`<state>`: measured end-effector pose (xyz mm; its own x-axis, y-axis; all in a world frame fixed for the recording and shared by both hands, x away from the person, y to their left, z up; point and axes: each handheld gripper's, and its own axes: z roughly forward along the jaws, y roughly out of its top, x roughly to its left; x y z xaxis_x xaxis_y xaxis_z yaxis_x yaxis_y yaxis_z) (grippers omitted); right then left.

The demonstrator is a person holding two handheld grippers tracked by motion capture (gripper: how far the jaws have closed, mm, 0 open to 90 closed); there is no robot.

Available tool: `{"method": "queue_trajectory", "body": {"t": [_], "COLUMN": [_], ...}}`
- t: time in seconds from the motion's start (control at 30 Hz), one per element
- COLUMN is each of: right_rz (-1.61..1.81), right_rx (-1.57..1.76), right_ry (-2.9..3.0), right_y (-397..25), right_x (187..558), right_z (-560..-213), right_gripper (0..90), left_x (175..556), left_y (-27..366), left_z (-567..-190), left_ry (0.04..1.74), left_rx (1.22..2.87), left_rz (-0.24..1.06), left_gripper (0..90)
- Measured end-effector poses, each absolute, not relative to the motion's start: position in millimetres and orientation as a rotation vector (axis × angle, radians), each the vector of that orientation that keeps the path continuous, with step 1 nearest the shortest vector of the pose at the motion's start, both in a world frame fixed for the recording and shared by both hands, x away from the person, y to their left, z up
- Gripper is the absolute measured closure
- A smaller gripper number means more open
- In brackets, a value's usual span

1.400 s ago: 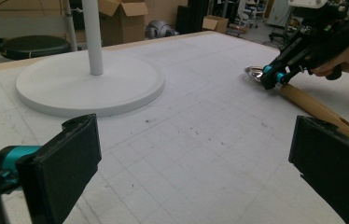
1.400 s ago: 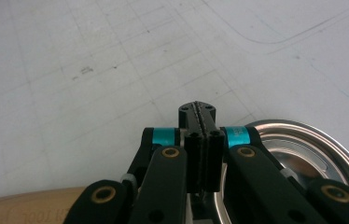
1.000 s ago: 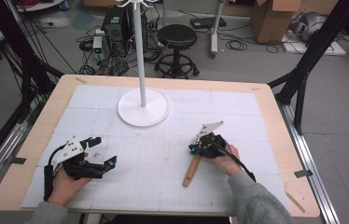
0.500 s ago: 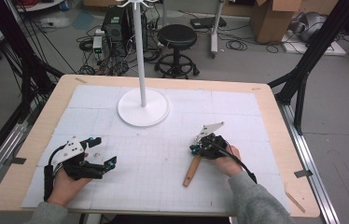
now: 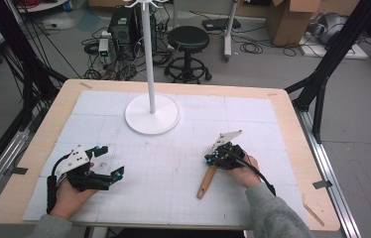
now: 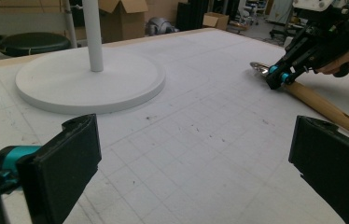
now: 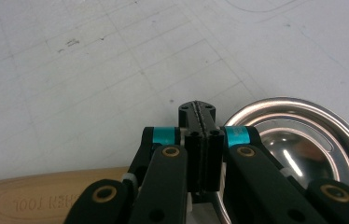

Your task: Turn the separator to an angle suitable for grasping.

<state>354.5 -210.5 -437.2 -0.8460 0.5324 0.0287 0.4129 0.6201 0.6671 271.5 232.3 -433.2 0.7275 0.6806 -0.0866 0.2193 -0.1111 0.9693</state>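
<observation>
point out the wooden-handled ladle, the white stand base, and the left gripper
wooden-handled ladle (image 5: 205,184): high view, on the wooden handle.
white stand base (image 5: 144,122): high view, on the flat round disc.
left gripper (image 6: 195,163): left gripper view, midway between its two open black jaws.

We see a ladle (image 5: 206,180) with a wooden handle and shiny steel bowl (image 7: 303,140), lying flat on the table (image 5: 183,198).

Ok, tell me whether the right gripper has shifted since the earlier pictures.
No. In the high view the right gripper sits at the same spot relative to the white stand base, over the wooden-handled ladle, jaws shut.
</observation>
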Motion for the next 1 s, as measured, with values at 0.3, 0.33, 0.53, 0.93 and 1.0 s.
{"method": "queue_trajectory", "body": {"t": [0.3, 0.33, 0.53, 0.93, 1.0], "right_rz": [1.043, 1.043, 1.055, 1.058, 1.064], "right_rx": [0.834, 0.840, 0.859, 0.925, 0.930], "right_ry": [2.658, 2.656, 2.640, 2.628, 2.622], "right_y": [-220, -222, -233, -254, -258], "right_x": [353, 353, 351, 344, 343], "right_z": [-438, -438, -439, -438, -439], "right_gripper": [90.0, 90.0, 90.0, 90.0, 90.0], "left_x": [272, 272, 272, 273, 273], "left_y": [231, 231, 231, 231, 230], "left_z": [-434, -434, -434, -434, -434], "left_ry": [0.731, 0.728, 0.728, 0.727, 0.722], "left_rx": [1.671, 1.672, 1.669, 1.654, 1.653], "left_rz": [0.453, 0.454, 0.456, 0.454, 0.456], "left_gripper": [2.8, 2.7, 2.8, 2.8, 2.8]}}
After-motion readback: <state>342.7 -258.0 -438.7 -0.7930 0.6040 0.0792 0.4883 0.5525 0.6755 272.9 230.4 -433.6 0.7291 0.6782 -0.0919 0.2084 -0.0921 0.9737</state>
